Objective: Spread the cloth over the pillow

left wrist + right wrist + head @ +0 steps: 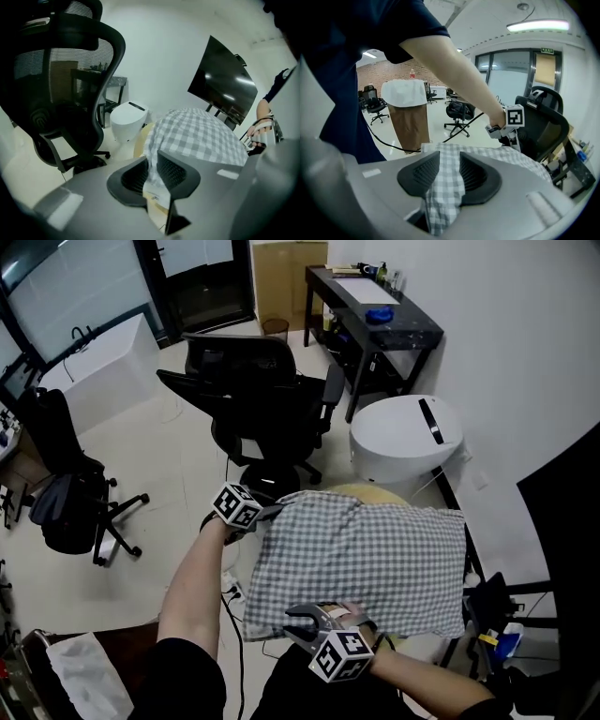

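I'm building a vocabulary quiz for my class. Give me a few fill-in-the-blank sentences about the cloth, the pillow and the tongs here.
1. The left tongs and the right tongs each pinch an edge of the ____.
2. The cloth is patterned in grey and white ____.
3. It lies on top of a yellowish ____, which peeks out at the far edge.
4. Beyond it stands a black office ____ on wheels.
Missing words: cloth; checks; pillow; chair.
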{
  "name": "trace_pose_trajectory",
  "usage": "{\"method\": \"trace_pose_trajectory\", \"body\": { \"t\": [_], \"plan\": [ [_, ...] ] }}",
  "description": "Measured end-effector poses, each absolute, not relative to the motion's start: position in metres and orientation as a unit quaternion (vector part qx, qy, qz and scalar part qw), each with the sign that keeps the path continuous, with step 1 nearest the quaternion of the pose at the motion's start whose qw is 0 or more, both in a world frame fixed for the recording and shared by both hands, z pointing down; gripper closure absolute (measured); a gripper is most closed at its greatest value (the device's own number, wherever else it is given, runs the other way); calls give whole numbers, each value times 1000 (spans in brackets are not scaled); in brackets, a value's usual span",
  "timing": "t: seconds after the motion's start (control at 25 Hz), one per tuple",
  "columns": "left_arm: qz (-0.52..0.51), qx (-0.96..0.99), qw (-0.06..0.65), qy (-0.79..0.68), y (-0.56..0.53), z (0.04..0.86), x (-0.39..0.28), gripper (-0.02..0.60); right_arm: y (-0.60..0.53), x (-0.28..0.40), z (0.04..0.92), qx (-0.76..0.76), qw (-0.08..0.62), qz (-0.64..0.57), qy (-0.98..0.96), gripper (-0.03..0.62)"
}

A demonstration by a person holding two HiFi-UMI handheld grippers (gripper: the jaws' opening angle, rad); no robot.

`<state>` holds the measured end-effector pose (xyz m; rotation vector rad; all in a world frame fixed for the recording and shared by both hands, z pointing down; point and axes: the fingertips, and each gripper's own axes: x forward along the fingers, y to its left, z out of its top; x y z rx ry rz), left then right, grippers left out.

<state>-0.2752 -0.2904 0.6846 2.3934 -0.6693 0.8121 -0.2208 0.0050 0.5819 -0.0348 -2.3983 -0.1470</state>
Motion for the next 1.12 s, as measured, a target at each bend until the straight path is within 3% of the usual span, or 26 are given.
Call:
{"method": "trace_pose_trajectory", "body": {
  "t": [0.04,0.08,0.48,0.92,1.04,1.12],
  "plan": [
    [302,887,253,-240,-289,684,-274,567,5,-222,584,-16,364,-58,-929,451],
    [307,889,242,-236,-288,683,-274,577,5,-224,586,-18,368,-59,-928,451],
    [381,881,134,-245,-316,638,-312,578,18,-253,590,-64,381,-103,-916,451],
    [452,856,135,-213,-313,683,-312,578,37,-257,662,-162,511,-291,-793,443],
    [462,849,134,-218,-313,691,-315,577,40,-264,667,-158,498,-287,-803,498],
    [474,843,132,-217,-312,697,-317,577,42,-270,665,-152,486,-274,-816,576]
  ]
}}
